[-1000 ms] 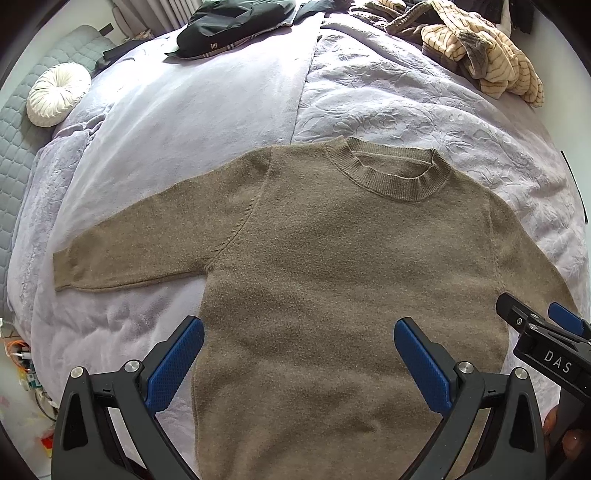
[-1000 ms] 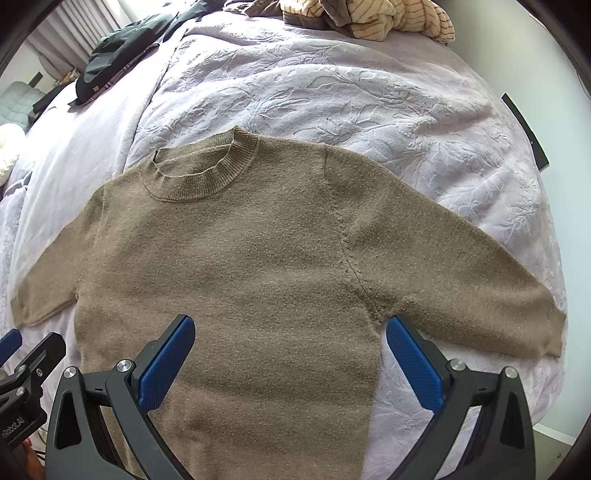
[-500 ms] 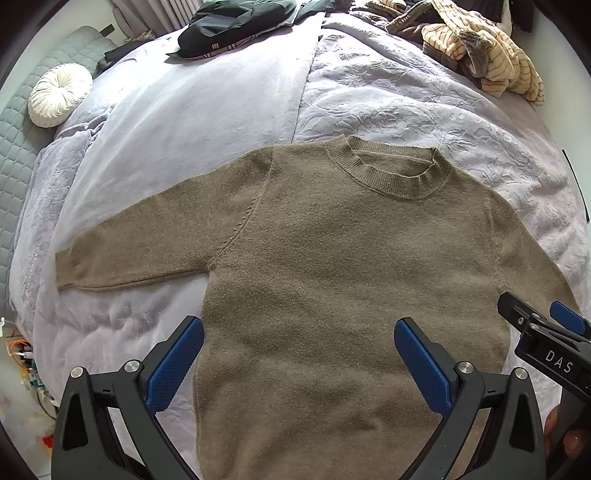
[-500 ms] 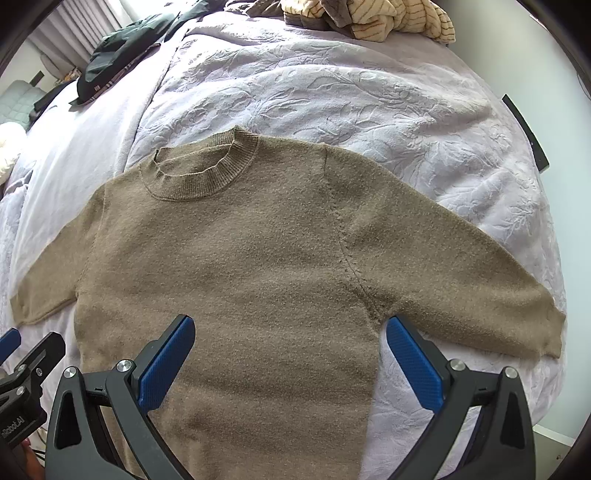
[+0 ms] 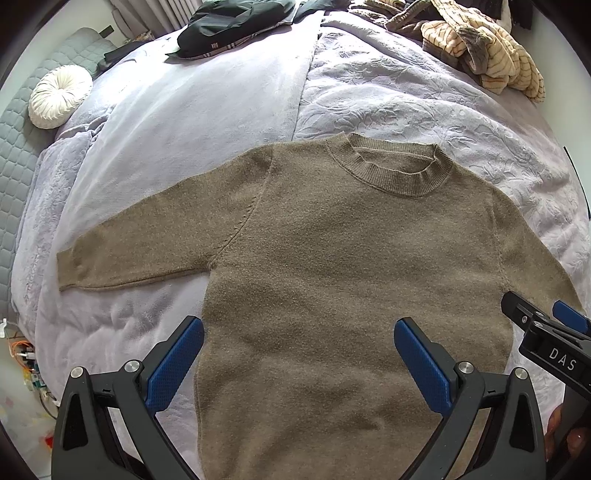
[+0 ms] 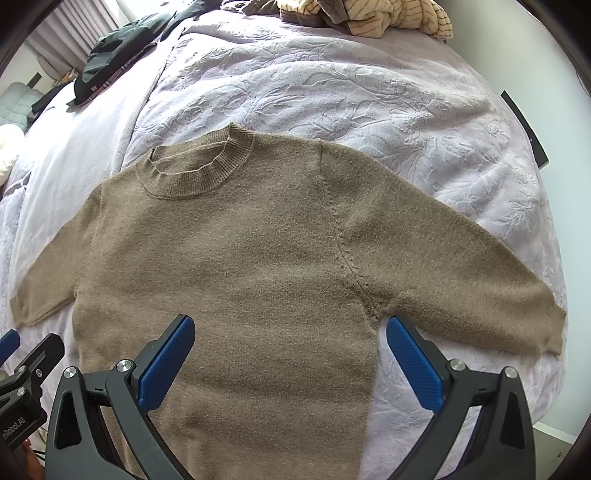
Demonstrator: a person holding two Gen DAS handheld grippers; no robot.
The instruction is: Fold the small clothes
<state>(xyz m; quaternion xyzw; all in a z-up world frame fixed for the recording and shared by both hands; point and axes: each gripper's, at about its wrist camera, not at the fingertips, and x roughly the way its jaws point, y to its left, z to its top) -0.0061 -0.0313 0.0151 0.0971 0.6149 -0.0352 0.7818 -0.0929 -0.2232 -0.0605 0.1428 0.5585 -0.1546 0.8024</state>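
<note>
A lavender bedspread [image 5: 388, 96] covers the bed and carries everything else; its right half has a raised leaf pattern, its left half is smooth. A brown knit sweater [image 5: 332, 266] lies flat and face up across the near part of the bedspread, ribbed collar [image 5: 399, 177] toward the far edge, both sleeves spread outward and angled toward the near edge. Its hem runs out of view below both cameras. Along the far edge lie a dark garment [image 5: 236, 22] toward the left corner and a heap of tan striped fabric [image 5: 491, 55] toward the right corner. A round white pleated cushion [image 5: 59, 96] sits beyond the bedspread's left edge.

The left gripper [image 5: 297, 362] hovers above the sweater's lower body, jaws spread wide, its blue pads empty, the left one over the garment's side edge. The right gripper [image 6: 290, 358] is likewise wide open and holds nothing, its right pad just below the right armpit seam.
</note>
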